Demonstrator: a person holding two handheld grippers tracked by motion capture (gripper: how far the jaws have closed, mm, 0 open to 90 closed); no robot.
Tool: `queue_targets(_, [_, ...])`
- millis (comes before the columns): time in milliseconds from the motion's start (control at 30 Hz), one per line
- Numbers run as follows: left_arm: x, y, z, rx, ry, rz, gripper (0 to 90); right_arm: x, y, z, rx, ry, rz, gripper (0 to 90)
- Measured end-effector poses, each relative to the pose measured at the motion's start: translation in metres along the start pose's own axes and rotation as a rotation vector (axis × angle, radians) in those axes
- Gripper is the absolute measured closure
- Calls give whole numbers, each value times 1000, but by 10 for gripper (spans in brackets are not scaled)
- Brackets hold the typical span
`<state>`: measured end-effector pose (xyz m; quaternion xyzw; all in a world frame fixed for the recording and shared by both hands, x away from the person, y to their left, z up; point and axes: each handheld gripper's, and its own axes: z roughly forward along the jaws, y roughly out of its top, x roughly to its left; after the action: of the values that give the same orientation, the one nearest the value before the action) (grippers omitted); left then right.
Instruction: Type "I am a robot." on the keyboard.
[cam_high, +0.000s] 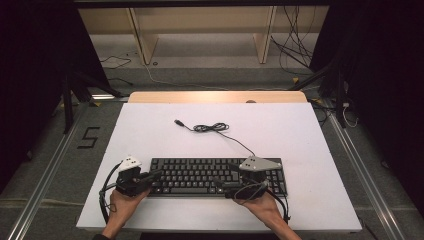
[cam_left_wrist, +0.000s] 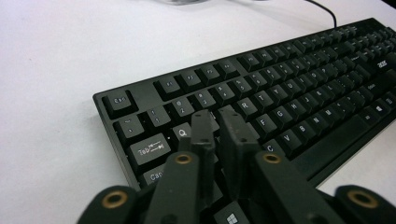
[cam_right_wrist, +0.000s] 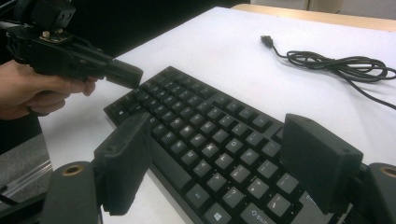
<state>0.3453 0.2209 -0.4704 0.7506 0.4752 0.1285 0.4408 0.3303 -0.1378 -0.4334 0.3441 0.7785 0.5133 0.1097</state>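
Bright even overhead light on the white table (cam_high: 150, 130), dark surroundings, soft shadows, near fingers (cam_left_wrist: 204, 135) blurred

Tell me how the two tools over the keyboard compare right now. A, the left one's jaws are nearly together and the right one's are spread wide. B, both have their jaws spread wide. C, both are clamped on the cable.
A: the left tool has its jaws almost touching above the keyboard, while the right tool shows a wide gap between its jaws.

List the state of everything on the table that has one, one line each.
Keyboard: flat on the white table, keys up.
Keyboard cable: loosely coiled behind it, plug unplugged.
Left claw: nearly shut, over the keyboard's left end, holding nothing.
Right claw: wide open above the keys.
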Motion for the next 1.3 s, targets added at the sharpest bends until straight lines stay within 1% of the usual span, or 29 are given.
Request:
queue_targets(33, [0,0,0,4,2,1,843,0,0,0,0,0,0,259])
queue_targets(133, [1,-1,3,21,4,10,887,-1,-1,-2,2,-2,1,258])
queue_targets(567, [0,-1,15,69,11,27,890,-1,-3,-3,4,-4,2,255])
queue_targets(700, [0,-2,16,76,11,27,890,-1,-3,-3,5,-3,1,255])
queue_targets(867, [0,-2,16,86,11,35,890,0,-4,-3,8,-2,-1,255])
queue_targets(1200, [0,-2,16,84,10,33,890,0,-4,-2,10,-2,-2,255])
queue_targets(1233, [0,-2,17,85,11,33,890,0,-4,-2,10,-2,-2,255])
queue_targets(1267, [-1,-3,18,98,13,33,890,0,-4,-2,10,-2,-1,255])
queue_targets(1300, [-1,-3,18,98,13,33,891,0,-4,-2,10,-2,-1,255])
